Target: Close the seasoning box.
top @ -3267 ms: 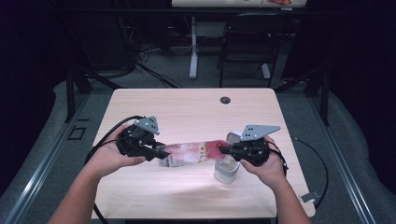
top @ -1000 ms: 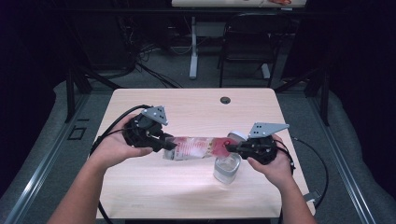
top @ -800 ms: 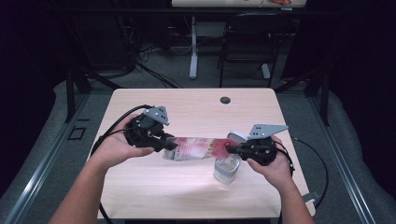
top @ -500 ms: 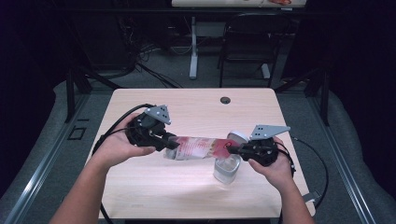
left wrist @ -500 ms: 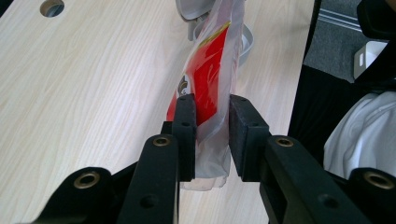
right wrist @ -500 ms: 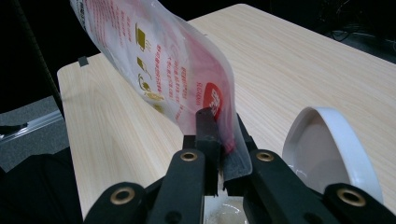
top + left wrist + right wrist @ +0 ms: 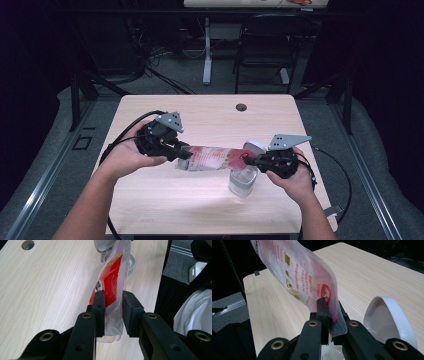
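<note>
Left gripper [image 7: 176, 150]: jaws nearly together, clamped on one end of the red-and-clear plastic pouch [image 7: 210, 158]; in the left gripper view the pads [image 7: 99, 307] pinch the film flat, a strip of clear edge hanging out below. Right gripper [image 7: 248, 160]: jaws together on the opposite end of the pouch, pads [image 7: 322, 305] biting right at the red printed patch.

Pouch hangs between the two grippers, off the light wooden table [image 7: 200, 112], over its near-centre. Its right end sits just above the clear glass jar [image 7: 243, 180], with a white round lid [image 7: 255, 146] just behind that end.

Versus 3.3 s ago: left gripper moved slightly up and away from the person, right gripper slightly right. Jar unmoved.

Long axis runs left–right across the table, roughly level, left end a touch farther from the person. Pouch held on edge, flat faces near vertical.
</note>
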